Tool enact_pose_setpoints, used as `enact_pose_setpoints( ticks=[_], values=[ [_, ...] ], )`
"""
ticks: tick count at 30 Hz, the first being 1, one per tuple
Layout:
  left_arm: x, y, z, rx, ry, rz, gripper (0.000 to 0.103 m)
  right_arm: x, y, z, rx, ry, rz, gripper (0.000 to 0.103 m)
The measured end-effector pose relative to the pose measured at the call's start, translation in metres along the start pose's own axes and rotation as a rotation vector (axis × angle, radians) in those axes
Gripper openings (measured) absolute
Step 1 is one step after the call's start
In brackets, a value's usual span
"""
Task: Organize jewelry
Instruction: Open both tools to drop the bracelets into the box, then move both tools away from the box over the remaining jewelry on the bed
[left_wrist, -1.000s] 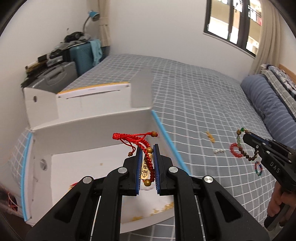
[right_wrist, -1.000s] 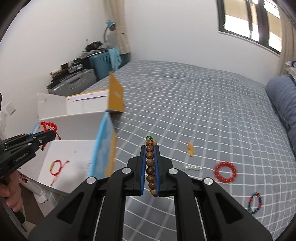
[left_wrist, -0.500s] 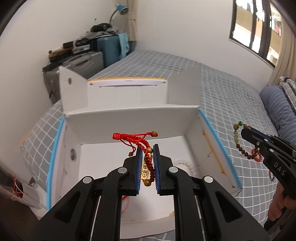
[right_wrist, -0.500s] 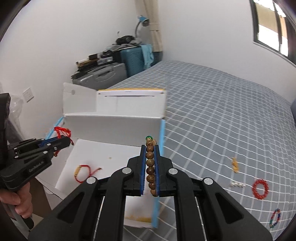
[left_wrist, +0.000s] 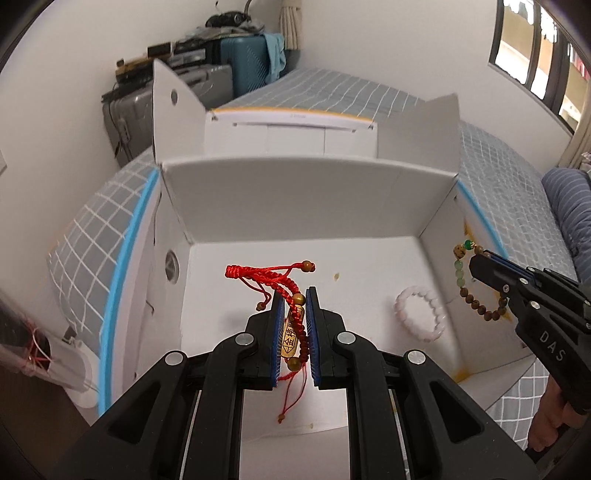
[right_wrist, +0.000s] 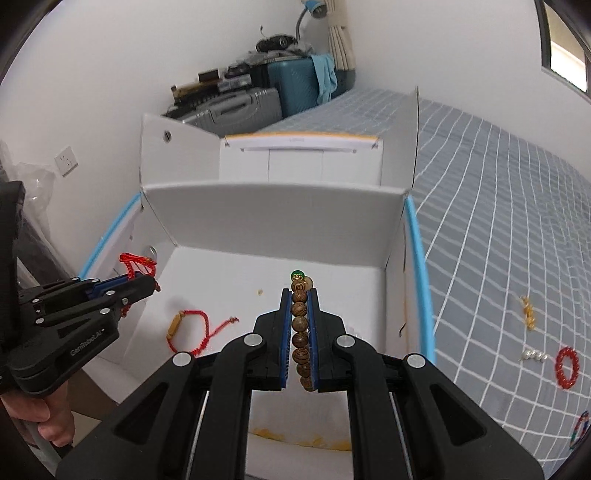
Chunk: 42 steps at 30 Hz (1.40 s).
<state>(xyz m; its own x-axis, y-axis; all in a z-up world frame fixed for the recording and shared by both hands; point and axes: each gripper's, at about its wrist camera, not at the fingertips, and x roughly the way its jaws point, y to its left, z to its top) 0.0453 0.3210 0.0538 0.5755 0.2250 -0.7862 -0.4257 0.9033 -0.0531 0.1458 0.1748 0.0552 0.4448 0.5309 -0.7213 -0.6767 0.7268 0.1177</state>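
Right gripper (right_wrist: 299, 295) clamped on a wooden bead bracelet (right_wrist: 300, 325), green bead at the top, above an open white cardboard box (right_wrist: 273, 218) with blue-edged side walls. At left, left gripper (right_wrist: 144, 286) pinching a red cord bracelet (right_wrist: 136, 263) over the box's left wall. On the box floor, a second red cord bracelet (right_wrist: 192, 330) with a tan tube bead. On the grey checked bedspread (right_wrist: 491, 206) right of the box: a gold trinket (right_wrist: 528, 312), a short row of pearls (right_wrist: 533, 356), a red bead bracelet (right_wrist: 567, 367) and, at the frame edge, a multicolored bracelet (right_wrist: 580, 430). Suitcases (right_wrist: 240, 105) stacked against the far wall.
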Motion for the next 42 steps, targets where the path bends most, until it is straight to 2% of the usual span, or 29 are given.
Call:
enact_pose_setpoints(
  ticks=[8, 16, 18, 19, 20, 21, 22, 24, 25, 26, 31, 33, 40, 42],
  values=[
    [0.023, 0.004, -0.014, -0.015, 0.058, 0.005, 0.011, 0.025, -0.001, -0.015, 0.017, 0.075, -0.006, 0.007],
    [0.020, 0.004, -0.016, -0.021, 0.055, 0.001, 0.013, 0.029, 0.002, -0.022, 0.002, 0.103, -0.022, 0.010],
    [0.020, 0.005, -0.016, -0.020, 0.055, 0.011, 0.014, 0.027, 0.003, -0.022, -0.001, 0.099, -0.019, 0.020],
    [0.019, 0.005, -0.014, -0.020, 0.054, 0.010, 0.014, 0.025, 0.004, -0.021, 0.000, 0.093, -0.014, 0.036],
    [0.018, 0.005, -0.014, -0.018, 0.052, 0.010, 0.017, 0.022, 0.003, -0.020, 0.003, 0.082, -0.009, 0.044],
    [0.015, 0.006, -0.013, -0.018, 0.048, 0.010, 0.025, 0.018, 0.003, -0.019, 0.006, 0.066, -0.015, 0.046],
    [0.014, 0.004, -0.012, -0.018, 0.043, 0.012, 0.028, 0.015, 0.004, -0.018, 0.003, 0.059, -0.019, 0.046],
    [0.009, 0.003, -0.010, -0.019, 0.027, 0.013, 0.034, 0.008, 0.003, -0.015, -0.001, 0.041, -0.020, 0.055],
    [0.007, 0.003, -0.009, -0.020, 0.021, 0.012, 0.036, 0.004, 0.003, -0.014, 0.002, 0.031, -0.020, 0.065],
    [0.003, 0.002, -0.007, -0.021, 0.012, 0.010, 0.042, 0.000, 0.002, -0.013, 0.005, 0.019, -0.021, 0.069],
    [-0.014, -0.006, -0.001, -0.024, -0.034, -0.001, 0.059, -0.022, -0.009, -0.006, 0.017, -0.033, -0.050, 0.083],
    [-0.020, -0.010, 0.002, -0.026, -0.061, -0.004, 0.069, -0.031, -0.016, -0.003, 0.025, -0.057, -0.069, 0.087],
    [-0.037, -0.034, 0.009, -0.003, -0.105, -0.012, 0.081, -0.061, -0.042, 0.000, 0.044, -0.123, -0.114, 0.095],
    [-0.041, -0.044, 0.010, 0.003, -0.121, -0.022, 0.088, -0.068, -0.049, -0.001, 0.048, -0.137, -0.126, 0.095]
  ],
)
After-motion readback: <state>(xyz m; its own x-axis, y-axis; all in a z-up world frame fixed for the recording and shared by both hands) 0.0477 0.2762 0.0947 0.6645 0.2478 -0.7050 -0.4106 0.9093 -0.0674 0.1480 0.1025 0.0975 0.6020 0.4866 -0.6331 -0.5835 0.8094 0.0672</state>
